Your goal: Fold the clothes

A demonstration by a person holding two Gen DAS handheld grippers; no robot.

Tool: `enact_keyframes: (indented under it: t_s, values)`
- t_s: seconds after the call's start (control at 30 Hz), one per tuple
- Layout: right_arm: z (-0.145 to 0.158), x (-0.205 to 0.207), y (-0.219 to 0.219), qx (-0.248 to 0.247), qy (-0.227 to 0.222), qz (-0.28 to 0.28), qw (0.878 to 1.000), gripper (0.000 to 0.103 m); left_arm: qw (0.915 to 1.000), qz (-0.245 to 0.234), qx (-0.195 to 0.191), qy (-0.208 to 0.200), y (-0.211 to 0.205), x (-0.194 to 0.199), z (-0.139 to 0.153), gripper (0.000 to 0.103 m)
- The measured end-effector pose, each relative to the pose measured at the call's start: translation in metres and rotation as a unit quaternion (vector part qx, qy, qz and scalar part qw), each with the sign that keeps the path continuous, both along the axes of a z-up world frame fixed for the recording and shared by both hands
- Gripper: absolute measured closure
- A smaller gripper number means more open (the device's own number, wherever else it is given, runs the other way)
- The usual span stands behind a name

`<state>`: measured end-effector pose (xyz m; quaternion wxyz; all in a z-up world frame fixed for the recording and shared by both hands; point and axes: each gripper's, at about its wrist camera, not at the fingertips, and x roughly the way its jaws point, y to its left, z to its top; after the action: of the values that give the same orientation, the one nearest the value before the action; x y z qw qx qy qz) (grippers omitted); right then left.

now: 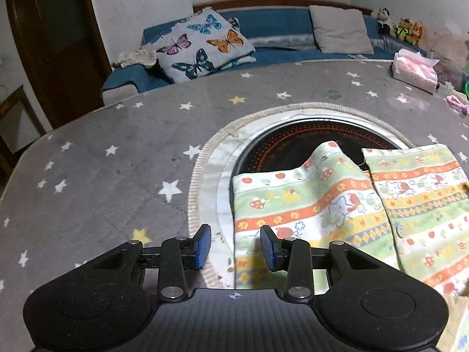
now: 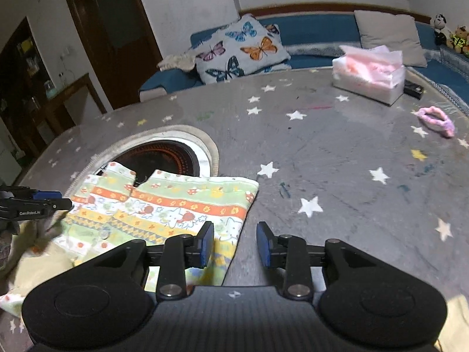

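Counter [image 2: 337, 152]: broad, rounded, under a grey short-pile cover printed with white and yellow stars; a round opening edged in cream ribbed trim holds a dark recessed burner [image 2: 164, 158] ringed with red dots. Garment [image 2: 176, 205]: soft cotton children's trousers, banded in pale green, orange, yellow and white with cartoon cats, apples and mushrooms; it lies flat at the near edge of the burner opening, long axis running from the near counter edge toward 12 o'clock in the left wrist view, both leg ends [image 1: 331, 158] pointing away, the left one rumpled over the burner rim. Left claw [image 1: 235, 245]: black frame, blue ribbed pads, spread apart, empty, straddling the garment's left edge. Right claw [image 2: 234, 242]: same build, likewise spread and empty, straddling the garment's right edge. At 1 o'clock in the right wrist view, a soft tissue pack [image 2: 369, 73] with pink sheets; at 2 o'clock, a fuzzy pink loop [image 2: 436, 121]. Beyond, a blue sofa with a butterfly-print cushion [image 2: 240, 50].
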<state>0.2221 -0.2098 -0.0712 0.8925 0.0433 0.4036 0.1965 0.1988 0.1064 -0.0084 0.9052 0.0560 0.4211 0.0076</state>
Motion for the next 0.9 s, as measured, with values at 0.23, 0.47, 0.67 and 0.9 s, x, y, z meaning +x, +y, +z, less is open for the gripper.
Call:
enact_keyframes:
  t_s: [0.23,0.47,0.67,0.9]
  values:
    - [-0.009,0.019,0.017,-0.017,0.010,0.015,1.000,0.073,0.9997,-0.016,-0.016,-0.003,-0.001,0.009,-0.001,0.092]
    - [0.002,0.037,0.038,-0.051,-0.015,0.035,0.998,0.101,0.9993,-0.006,0.004,-0.037,0.004,0.016,0.008,0.098]
    - [0.027,0.072,0.057,-0.054,-0.067,0.034,0.996,0.101,0.9968,0.016,0.012,-0.077,0.019,0.041,0.028,0.099]
    - [0.019,0.116,0.071,-0.070,-0.062,0.020,0.995,0.097,0.9974,0.037,0.018,-0.059,0.028,0.079,0.015,0.094]
